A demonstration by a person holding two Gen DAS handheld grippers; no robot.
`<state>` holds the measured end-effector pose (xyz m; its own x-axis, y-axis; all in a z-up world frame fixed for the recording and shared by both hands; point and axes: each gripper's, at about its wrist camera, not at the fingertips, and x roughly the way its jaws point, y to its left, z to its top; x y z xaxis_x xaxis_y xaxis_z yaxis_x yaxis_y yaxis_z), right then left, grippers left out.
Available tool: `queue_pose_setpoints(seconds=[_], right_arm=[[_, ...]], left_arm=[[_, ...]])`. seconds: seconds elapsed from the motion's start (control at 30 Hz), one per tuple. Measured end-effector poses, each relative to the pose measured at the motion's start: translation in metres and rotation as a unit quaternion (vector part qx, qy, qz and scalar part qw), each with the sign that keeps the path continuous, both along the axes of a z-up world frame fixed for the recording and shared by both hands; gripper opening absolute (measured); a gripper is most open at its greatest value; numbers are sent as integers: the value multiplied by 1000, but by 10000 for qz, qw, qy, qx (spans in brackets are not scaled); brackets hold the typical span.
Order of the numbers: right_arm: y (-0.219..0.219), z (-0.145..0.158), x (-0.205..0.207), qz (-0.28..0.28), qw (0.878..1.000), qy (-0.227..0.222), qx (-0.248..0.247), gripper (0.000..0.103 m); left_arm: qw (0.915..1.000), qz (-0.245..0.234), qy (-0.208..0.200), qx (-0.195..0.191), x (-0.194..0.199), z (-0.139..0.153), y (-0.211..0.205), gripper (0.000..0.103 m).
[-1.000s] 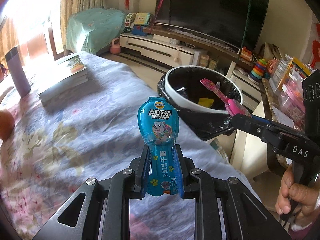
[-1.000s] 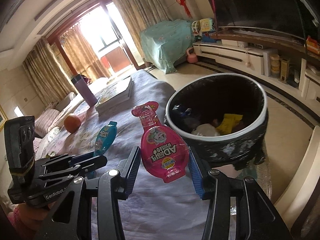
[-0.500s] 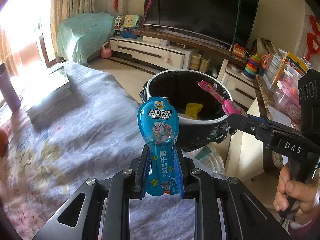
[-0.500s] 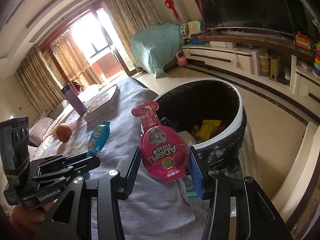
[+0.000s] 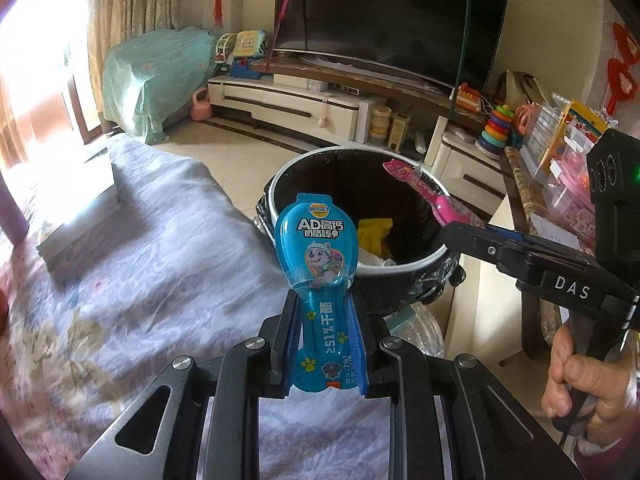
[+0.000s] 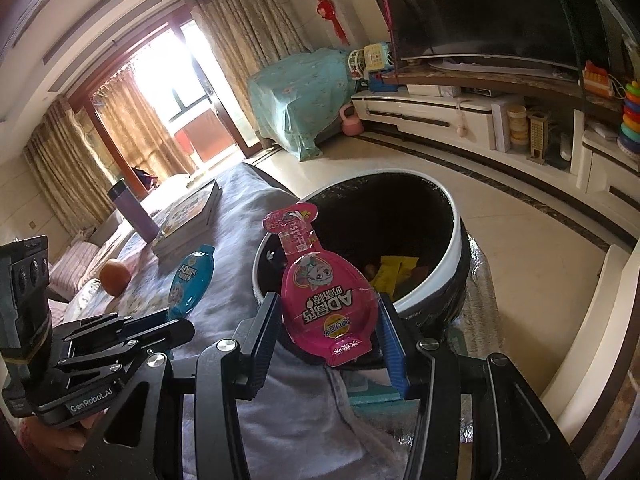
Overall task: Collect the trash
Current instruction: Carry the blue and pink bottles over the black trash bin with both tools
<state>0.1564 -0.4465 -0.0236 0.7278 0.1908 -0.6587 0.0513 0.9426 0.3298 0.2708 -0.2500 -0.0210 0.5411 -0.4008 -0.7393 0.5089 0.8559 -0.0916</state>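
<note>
Wrappers, two: blue wrapper [image 5: 316,256] clamped upright in left gripper [image 5: 320,344]; pink wrapper [image 6: 328,300] pinched across its wide body in right gripper [image 6: 330,344]. Bin [image 6: 452,216] at one o'clock, rim just beyond. Advice: bring each fully over the opening before letting go; table edge [image 5: 224,200] adjoins.

It was a home's living room. A big television [image 5: 392,20] hung above a low cabinet [image 5: 288,104]. Curtains [image 6: 240,48] framed the balcony door.

Blue wrapper [image 5: 316,280] upright, pink wrapper [image 6: 326,300] tilted, black-lined bin [image 6: 448,216] holding trash
</note>
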Motion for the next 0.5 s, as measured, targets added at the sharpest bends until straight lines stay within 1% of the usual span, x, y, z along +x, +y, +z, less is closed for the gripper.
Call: queue_pose_setpoints(seconds=[0.5], right_arm=[[-13,3,27,-23,9997,106,-213,48]], left_arm=[[10000,0,-19,22,32,1,-27,21]])
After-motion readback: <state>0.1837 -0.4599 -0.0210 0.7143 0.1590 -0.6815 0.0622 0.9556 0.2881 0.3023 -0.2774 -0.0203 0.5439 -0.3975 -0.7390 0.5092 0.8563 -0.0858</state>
